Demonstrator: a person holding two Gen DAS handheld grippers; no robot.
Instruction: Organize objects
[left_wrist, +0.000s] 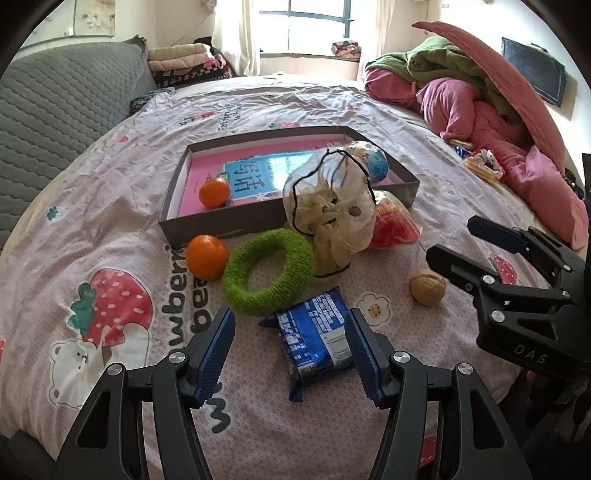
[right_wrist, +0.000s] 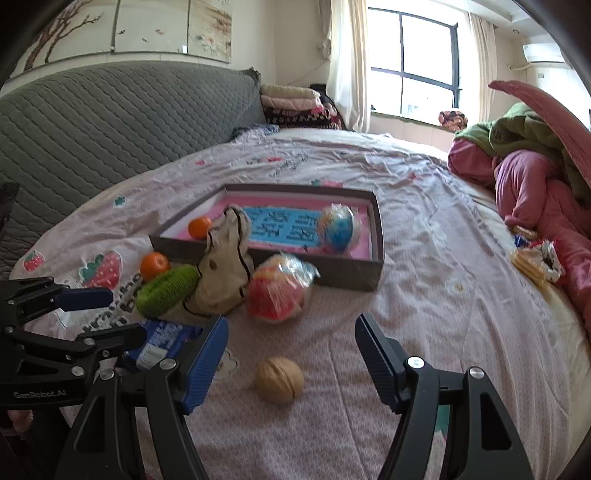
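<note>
Left gripper (left_wrist: 290, 354) is spread wide around the blue snack packet (left_wrist: 316, 338) at lower centre; right gripper (right_wrist: 291, 356) gapes over the walnut (right_wrist: 279, 379) on the bed (right_wrist: 424, 295), below the tray (right_wrist: 266, 254).

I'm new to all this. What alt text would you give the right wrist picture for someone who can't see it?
An open hand-held gripper hovers over a walnut on a bed with a strawberry-print sheet. Beyond it sits a shallow box holding an orange and a wrapped ball, with more small items beside it.
</note>
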